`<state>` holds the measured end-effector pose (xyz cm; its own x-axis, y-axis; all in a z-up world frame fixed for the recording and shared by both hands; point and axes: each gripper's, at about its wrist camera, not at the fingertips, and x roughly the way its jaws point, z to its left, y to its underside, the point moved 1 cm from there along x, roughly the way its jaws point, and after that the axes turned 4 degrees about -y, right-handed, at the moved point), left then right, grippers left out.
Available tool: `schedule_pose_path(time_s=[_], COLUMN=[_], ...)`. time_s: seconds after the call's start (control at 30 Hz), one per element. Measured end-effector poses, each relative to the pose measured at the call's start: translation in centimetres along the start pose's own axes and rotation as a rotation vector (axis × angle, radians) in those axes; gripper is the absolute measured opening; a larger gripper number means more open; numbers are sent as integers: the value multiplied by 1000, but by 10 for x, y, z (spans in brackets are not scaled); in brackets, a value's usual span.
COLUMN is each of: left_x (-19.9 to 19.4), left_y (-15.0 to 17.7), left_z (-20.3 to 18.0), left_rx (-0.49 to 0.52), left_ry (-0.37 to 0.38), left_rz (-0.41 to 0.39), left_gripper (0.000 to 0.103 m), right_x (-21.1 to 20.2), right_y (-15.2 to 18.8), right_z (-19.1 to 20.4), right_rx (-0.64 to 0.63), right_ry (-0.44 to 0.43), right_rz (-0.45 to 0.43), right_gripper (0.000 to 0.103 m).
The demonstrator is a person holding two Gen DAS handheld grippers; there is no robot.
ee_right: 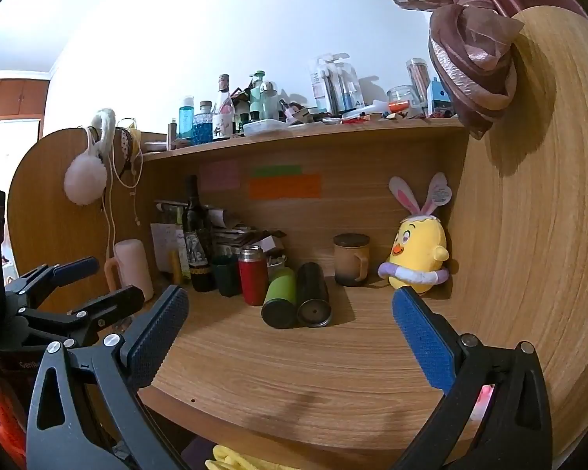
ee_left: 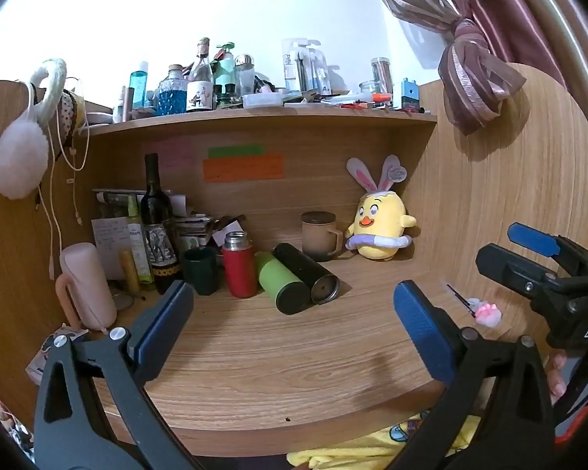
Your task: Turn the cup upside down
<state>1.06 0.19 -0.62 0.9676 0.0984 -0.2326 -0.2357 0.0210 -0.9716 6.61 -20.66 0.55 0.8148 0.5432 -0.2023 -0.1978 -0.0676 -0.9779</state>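
A brown mug (ee_left: 320,241) with a lid and a handle stands upright at the back of the wooden desk (ee_left: 294,352), beside a yellow chick plush (ee_left: 380,227); it also shows in the right wrist view (ee_right: 351,259). A dark green cup (ee_left: 200,270) stands upright left of a red flask (ee_left: 239,264). My left gripper (ee_left: 294,309) is open and empty, above the desk's front. My right gripper (ee_right: 290,313) is open and empty, also short of the cups; it appears at the right of the left wrist view (ee_left: 529,250).
A green bottle (ee_left: 280,282) and a black bottle (ee_left: 305,272) lie on their sides mid-desk. A wine bottle (ee_left: 156,219), a pink jug (ee_left: 88,286) and papers crowd the left. A cluttered shelf (ee_left: 254,117) runs overhead. A small pink item (ee_left: 488,311) lies at right.
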Motion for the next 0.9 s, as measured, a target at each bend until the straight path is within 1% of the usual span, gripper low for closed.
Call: schedule_pose_path(time_s=[0.9], left_x=[2], left_y=[1], left_z=[4], left_rx=[-12], left_ry=[8], left_rz=[8], left_gripper=[103], right_x=[1], right_y=[1], right_z=[-2], right_rx=[-3], right_ry=[-4], right_rz=[2], right_gripper=[103])
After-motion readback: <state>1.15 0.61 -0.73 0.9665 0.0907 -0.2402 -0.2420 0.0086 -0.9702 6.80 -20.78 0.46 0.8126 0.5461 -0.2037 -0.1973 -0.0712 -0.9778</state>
